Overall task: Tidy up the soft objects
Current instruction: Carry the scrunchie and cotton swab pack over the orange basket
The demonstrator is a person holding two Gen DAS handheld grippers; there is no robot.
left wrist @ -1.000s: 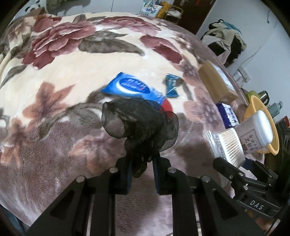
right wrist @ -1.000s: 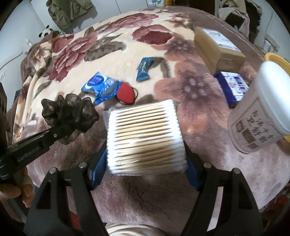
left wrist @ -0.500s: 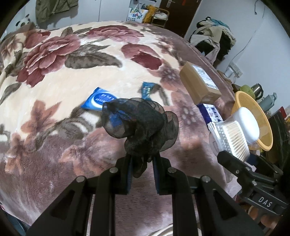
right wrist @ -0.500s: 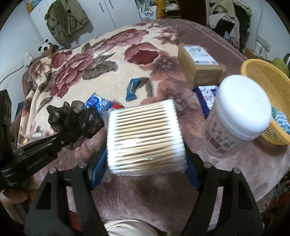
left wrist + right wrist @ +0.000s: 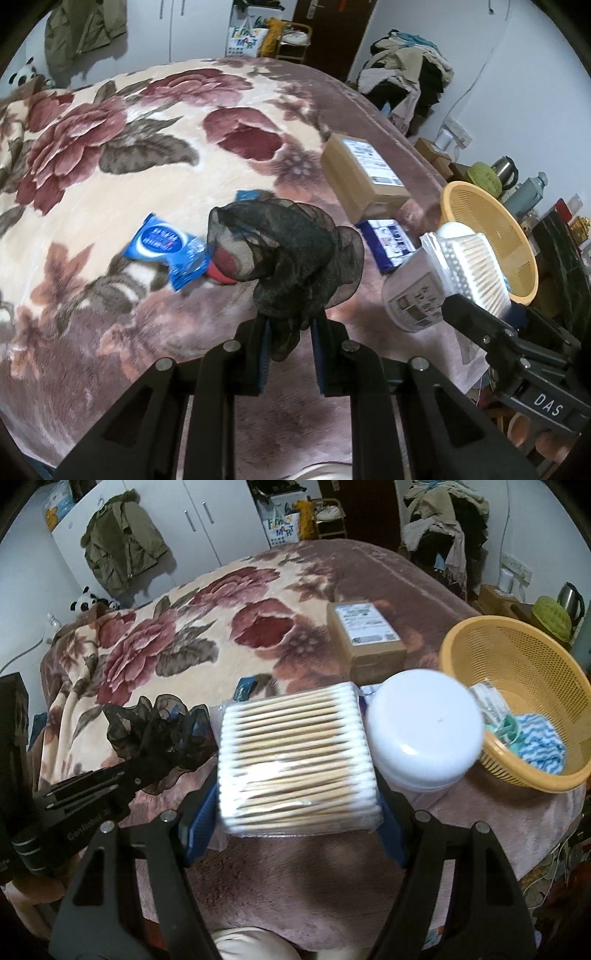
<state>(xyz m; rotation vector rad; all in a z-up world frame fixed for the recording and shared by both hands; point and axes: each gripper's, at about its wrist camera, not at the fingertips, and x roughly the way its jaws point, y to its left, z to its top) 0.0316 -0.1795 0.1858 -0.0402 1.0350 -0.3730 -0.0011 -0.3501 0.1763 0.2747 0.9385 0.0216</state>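
My left gripper (image 5: 289, 325) is pinched together on a black mesh scrunchie (image 5: 284, 254), which I hold up in the air above the near part of the floral blanket (image 5: 110, 155). On the blanket behind it lie a blue wipes packet (image 5: 166, 245) and a red item (image 5: 221, 271) touching that packet, partly veiled by the mesh. Further toward the blanket's right edge sit a cardboard box (image 5: 364, 177) and, just in front of it, a dark blue packet (image 5: 388, 238). My right gripper (image 5: 295, 760) is clamped on a clear pack of cotton swabs (image 5: 295, 757), its blue pads pressing both ends, lifted clear of the blanket. Just right of the pack stands a white-lidded jar (image 5: 424, 727) near the blanket's right edge. At the right corner rests a yellow basket (image 5: 476, 653) with a blue-and-white striped cloth (image 5: 541, 747) inside.
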